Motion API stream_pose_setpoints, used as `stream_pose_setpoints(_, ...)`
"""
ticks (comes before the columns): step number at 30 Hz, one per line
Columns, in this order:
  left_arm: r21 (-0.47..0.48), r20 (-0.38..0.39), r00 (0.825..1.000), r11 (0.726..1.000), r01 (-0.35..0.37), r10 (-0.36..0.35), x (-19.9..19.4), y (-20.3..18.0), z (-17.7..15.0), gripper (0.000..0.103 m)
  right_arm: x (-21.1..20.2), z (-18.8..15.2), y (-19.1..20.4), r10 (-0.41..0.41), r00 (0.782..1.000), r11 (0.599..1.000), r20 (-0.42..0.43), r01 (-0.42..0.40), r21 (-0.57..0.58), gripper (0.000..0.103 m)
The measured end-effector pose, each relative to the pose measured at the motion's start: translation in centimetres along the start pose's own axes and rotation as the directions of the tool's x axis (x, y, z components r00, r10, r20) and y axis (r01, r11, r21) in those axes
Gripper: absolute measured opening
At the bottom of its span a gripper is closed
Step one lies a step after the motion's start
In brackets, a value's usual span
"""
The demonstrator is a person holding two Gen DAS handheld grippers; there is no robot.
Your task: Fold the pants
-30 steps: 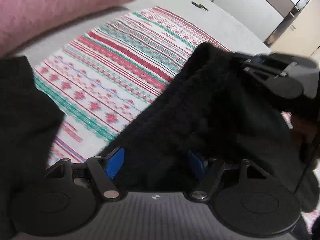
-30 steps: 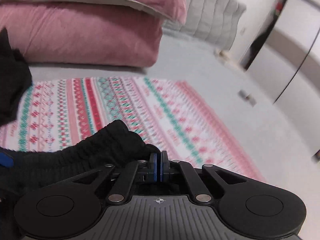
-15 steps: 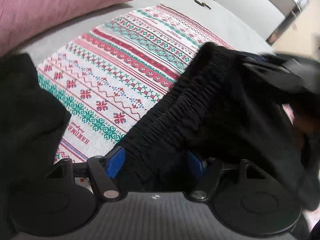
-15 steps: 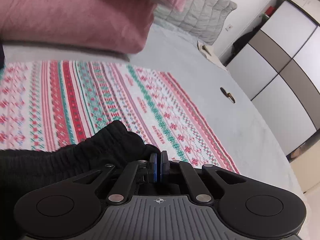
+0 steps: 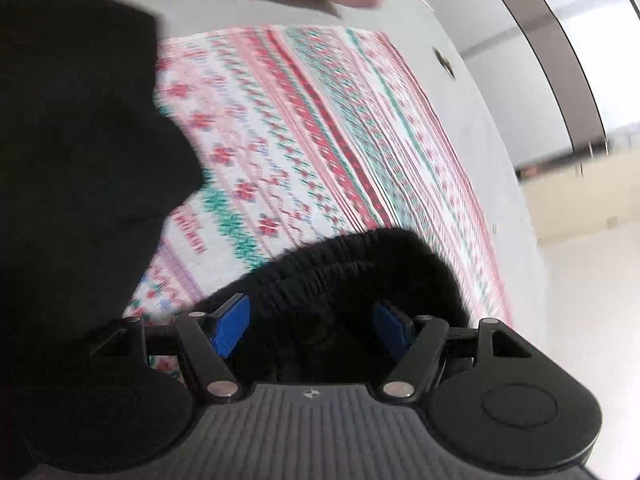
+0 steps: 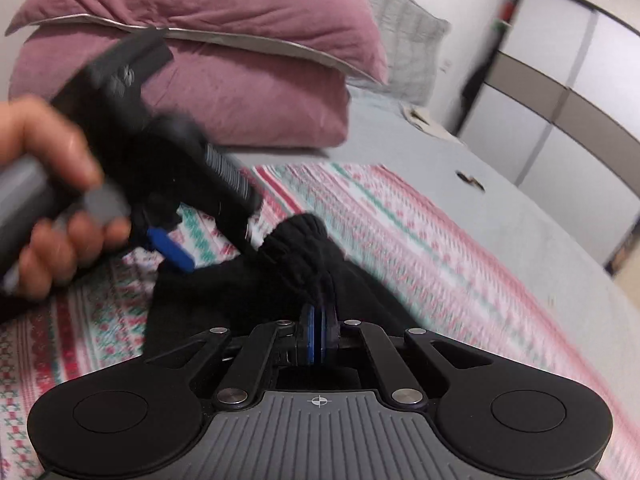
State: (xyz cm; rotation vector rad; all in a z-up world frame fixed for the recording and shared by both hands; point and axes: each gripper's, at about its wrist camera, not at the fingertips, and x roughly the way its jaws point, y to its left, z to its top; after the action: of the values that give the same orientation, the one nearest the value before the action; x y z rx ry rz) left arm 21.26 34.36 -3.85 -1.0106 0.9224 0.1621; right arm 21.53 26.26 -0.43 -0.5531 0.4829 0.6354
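Observation:
The black pants [image 5: 352,276] lie on a patterned red, green and white blanket [image 5: 320,128] on the bed. My left gripper [image 5: 312,326] is open, its blue pads on either side of the bunched elastic waistband. Another part of the pants [image 5: 72,128] fills the left of that view. My right gripper [image 6: 319,334] is shut on the pants' waistband [image 6: 304,248], which rises in a ridge ahead of it. The left gripper [image 6: 172,248] shows in the right wrist view, held by a hand, just left of the waistband.
Pink pillows [image 6: 208,56] are stacked at the head of the bed, a grey quilted one [image 6: 404,44] behind. The grey bedsheet [image 6: 532,216] holds a small dark object [image 6: 470,179]. Wardrobe doors [image 6: 560,92] stand at the right.
The left gripper has swung round toward the right gripper and sits over the waistband's end. The right gripper has kept its grip and turned back toward the pillows.

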Motion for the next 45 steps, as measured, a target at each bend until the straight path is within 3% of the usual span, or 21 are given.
stream_pose_setpoints(3, -0.014, 0.027, 0.996, 0.997, 0.08, -0.079, -1.5, -0.1, -0.5, 0.103, -0.1, -1.3, 0.6, -0.011, 1.0, 0.993, 0.007, 0.01, 0.119, 0.001)
stream_pose_setpoints(6, 0.019, -0.016, 0.985, 0.984, 0.175, -0.175, -1.5, -0.9, -1.2, 0.103, 0.0, -1.7, 1.3, -0.038, 0.999, 0.986, 0.02, 0.034, 0.165, 0.002)
stream_pose_setpoints(10, 0.036, -0.046, 0.968, 0.968, 0.248, -0.246, -0.6, -2.7, -2.8, 0.103, 0.1, -2.3, 0.5, -0.019, 0.999, 0.967, 0.029, 0.011, 0.255, 0.002)
stream_pose_setpoints(12, 0.078, -0.061, 0.969, 0.967, 0.243, -0.239, 0.2, -4.0, -3.6, 0.103, 0.3, -2.4, 0.3, -0.013, 1.0, 0.962, 0.029, 0.005, 0.271, 0.002)
stream_pose_setpoints(14, 0.13, -0.067, 0.981, 0.973, 0.19, -0.182, 0.9, -5.2, -4.4, 0.103, 0.7, -2.4, 0.3, -0.005, 1.0, 0.961, 0.021, -0.001, 0.277, 0.002)
stream_pose_setpoints(15, 0.155, -0.073, 0.987, 0.976, 0.156, -0.146, 1.4, -5.5, -4.8, 0.097, 0.8, -2.4, 0.3, 0.001, 1.0, 0.958, 0.02, -0.007, 0.285, 0.003)
stream_pose_setpoints(16, 0.178, -0.085, 0.99, 0.976, 0.129, -0.115, 2.1, -5.9, -5.0, 0.071, 0.9, -2.4, 0.1, 0.009, 1.0, 0.955, 0.022, -0.015, 0.295, 0.003)
stream_pose_setpoints(19, 0.181, -0.069, 0.996, 0.981, 0.064, -0.052, 3.0, -5.9, -5.3, 0.058, 0.9, -2.6, -0.7, 0.056, 0.998, 0.942, 0.029, -0.062, 0.328, 0.006)
stream_pose_setpoints(20, 0.176, -0.064, 0.997, 0.983, 0.055, -0.045, 3.1, -5.8, -5.2, 0.057, 0.9, -2.8, -1.1, 0.087, 0.996, 0.937, 0.023, -0.089, 0.337, 0.011)
stream_pose_setpoints(22, 0.139, -0.07, 0.996, 0.988, 0.063, -0.053, 3.0, -5.2, -4.9, 0.056, 0.5, -3.5, -2.0, 0.13, 0.991, 0.931, 0.013, -0.127, 0.343, 0.013)
stream_pose_setpoints(25, 0.162, -0.064, 0.997, 0.985, 0.061, -0.051, 2.6, -5.2, -4.9, 0.056, -2.1, -5.8, -6.3, 0.105, 0.994, 0.896, 0.042, -0.113, 0.43, 0.044)
stream_pose_setpoints(26, 0.163, -0.065, 0.997, 0.985, 0.061, -0.051, 2.5, -5.2, -4.9, 0.056, -3.2, -7.0, -8.7, 0.075, 0.996, 0.867, 0.05, -0.09, 0.491, 0.058)
stream_pose_setpoints(27, 0.156, -0.068, 0.996, 0.986, 0.062, -0.052, 2.5, -4.8, -5.0, 0.056, -4.4, -8.5, -11.6, 0.035, 0.998, 0.827, 0.049, -0.057, 0.559, 0.064)
stream_pose_setpoints(29, 0.149, -0.069, 0.996, 0.987, 0.068, -0.058, 2.4, -4.9, -4.8, 0.056, -6.7, -12.0, -17.5, -0.072, 0.997, 0.736, 0.007, 0.049, 0.675, 0.064)
stream_pose_setpoints(30, 0.149, -0.066, 0.996, 0.986, 0.071, -0.061, 2.3, -5.0, -4.8, 0.056, -8.0, -14.1, -20.9, -0.136, 0.99, 0.673, -0.033, 0.117, 0.731, 0.064)
stream_pose_setpoints(33, 0.152, -0.056, 0.997, 0.986, 0.066, -0.058, 1.8, -5.2, -4.5, 0.056, -12.1, -21.4, -30.9, -0.284, 0.941, 0.399, -0.184, 0.29, 0.87, 0.064)
stream_pose_setpoints(35, 0.152, -0.053, 0.998, 0.987, 0.053, -0.045, 2.0, -5.5, -4.5, 0.055, -14.7, -26.1, -36.8, -0.343, 0.89, 0.199, -0.302, 0.383, 0.902, 0.066)
stream_pose_setpoints(37, 0.159, -0.05, 0.998, 0.986, 0.044, -0.037, 2.3, -5.7, -4.5, 0.055, -16.6, -29.6, -41.0, -0.378, 0.849, 0.059, -0.37, 0.421, 0.905, 0.066)
stream_pose_setpoints(39, 0.158, -0.045, 0.998, 0.987, 0.037, -0.031, 2.5, -5.8, -4.5, 0.055, -17.8, -32.5, -44.5, -0.376, 0.837, -0.075, -0.397, 0.4, 0.914, 0.066)
stream_pose_setpoints(41, 0.161, -0.043, 0.999, 0.987, 0.027, -0.02, 2.8, -5.9, -4.4, 0.055, -17.8, -34.4, -47.1, -0.356, 0.844, -0.166, -0.401, 0.365, 0.916, 0.066)
stream_pose_setpoints(45, 0.169, -0.041, 0.999, 0.986, 0.005, 0.002, 3.4, -5.9, -4.3, 0.055, -15.9, -35.4, -50.4, -0.334, 0.829, -0.231, -0.449, 0.389, 0.892, 0.066)
